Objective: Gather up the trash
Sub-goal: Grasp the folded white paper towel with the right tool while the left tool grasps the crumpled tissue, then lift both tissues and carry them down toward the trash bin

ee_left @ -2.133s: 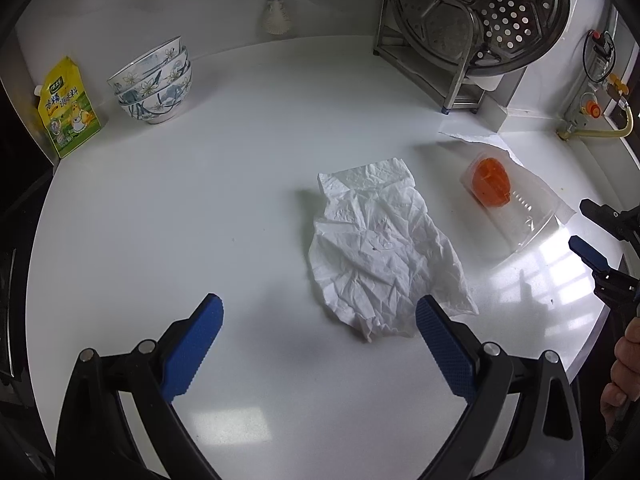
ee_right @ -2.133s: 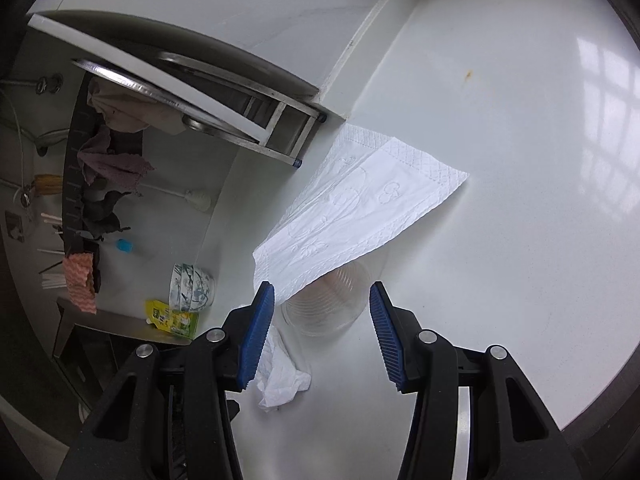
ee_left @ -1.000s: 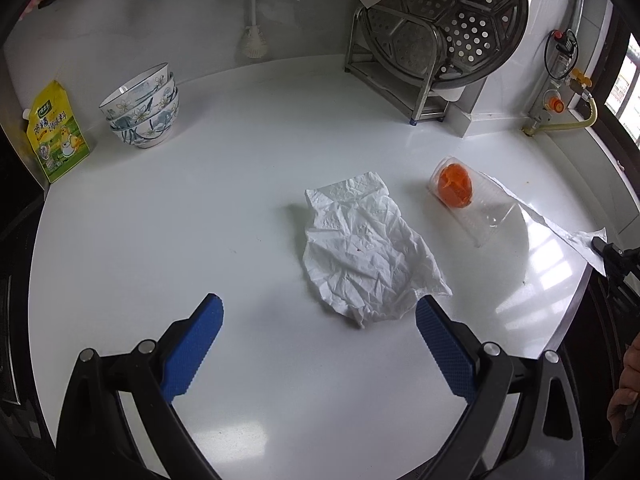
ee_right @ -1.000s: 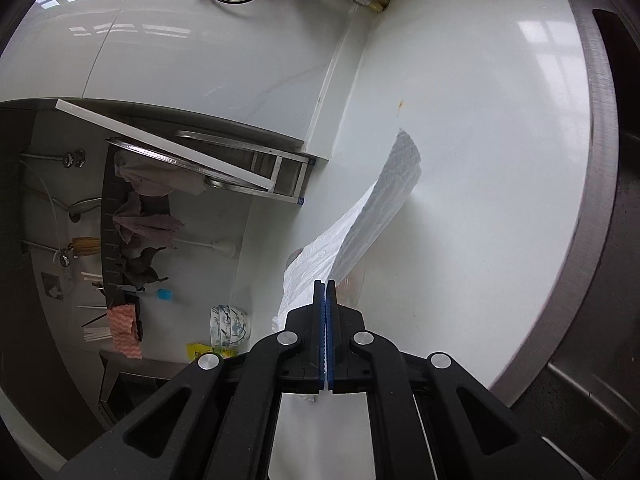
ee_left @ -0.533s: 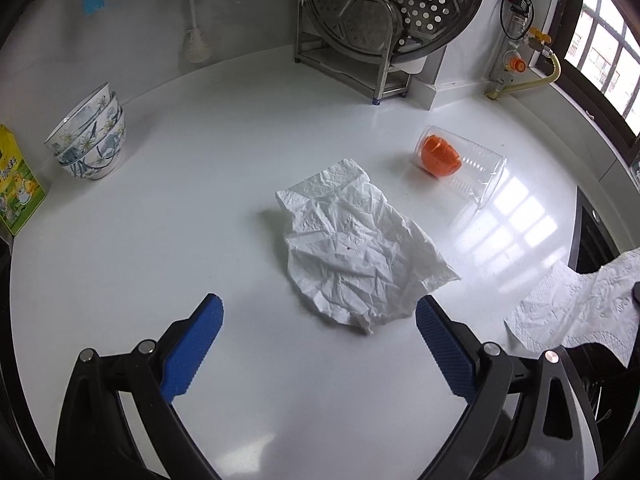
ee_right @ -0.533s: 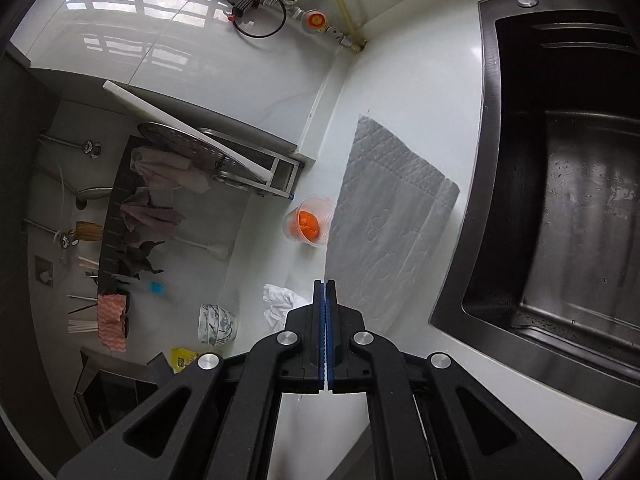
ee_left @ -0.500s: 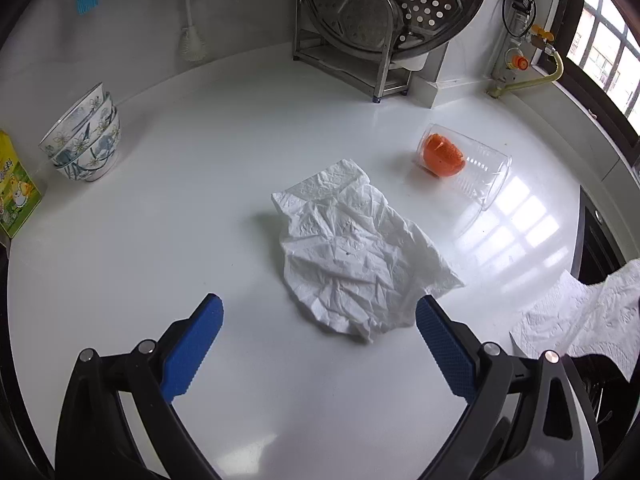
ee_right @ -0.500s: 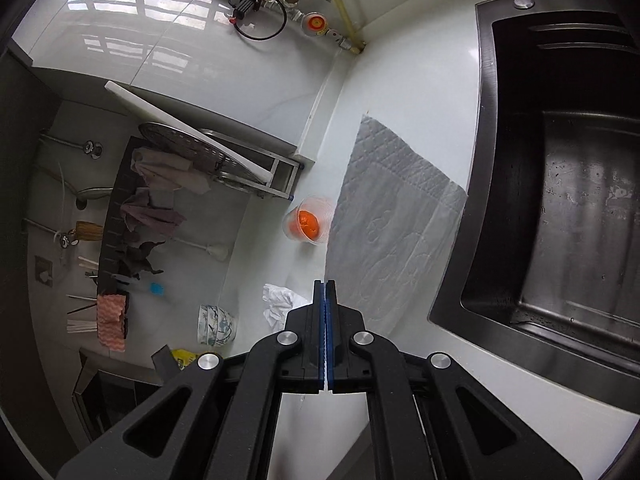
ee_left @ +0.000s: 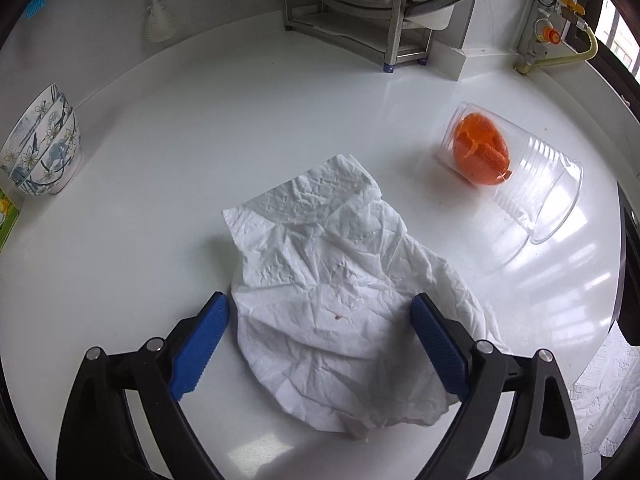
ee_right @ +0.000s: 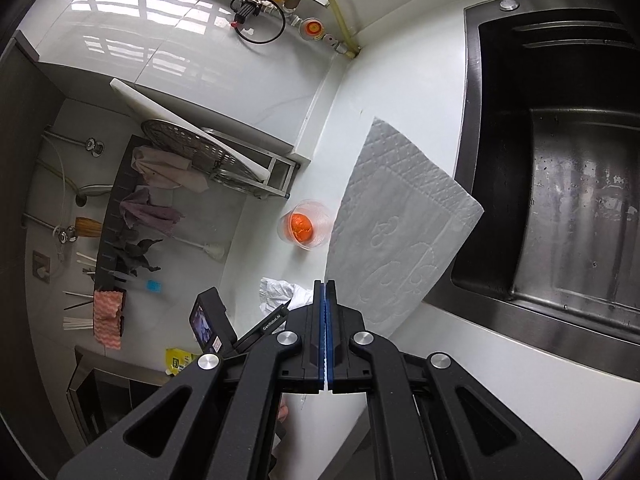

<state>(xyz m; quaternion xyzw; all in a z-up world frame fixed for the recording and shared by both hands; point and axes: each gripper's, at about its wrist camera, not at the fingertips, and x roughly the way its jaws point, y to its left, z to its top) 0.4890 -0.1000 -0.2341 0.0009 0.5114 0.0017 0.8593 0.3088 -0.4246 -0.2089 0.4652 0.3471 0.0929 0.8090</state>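
A crumpled white tissue (ee_left: 336,292) lies on the white counter, and my left gripper (ee_left: 320,320) is open with its blue fingers on either side of the tissue's near part. A clear plastic cup (ee_left: 516,172) lies on its side to the right with orange peel (ee_left: 480,148) inside. My right gripper (ee_right: 325,292) is shut on a flat embossed paper towel (ee_right: 400,232), held up in the air beside the counter. The cup (ee_right: 306,224) and the crumpled tissue (ee_right: 280,294) also show in the right wrist view.
Stacked patterned bowls (ee_left: 40,148) stand at the left. A steel rack (ee_left: 360,12) with a perforated steamer plate stands at the back. A dark steel sink (ee_right: 560,200) lies to the right of the counter. A gas valve and yellow hose (ee_left: 560,40) sit at the back right corner.
My left gripper has moved forward and down, so its fingers now straddle the crumpled tissue. My right gripper has stayed shut on the paper towel and lifted it off the counter.
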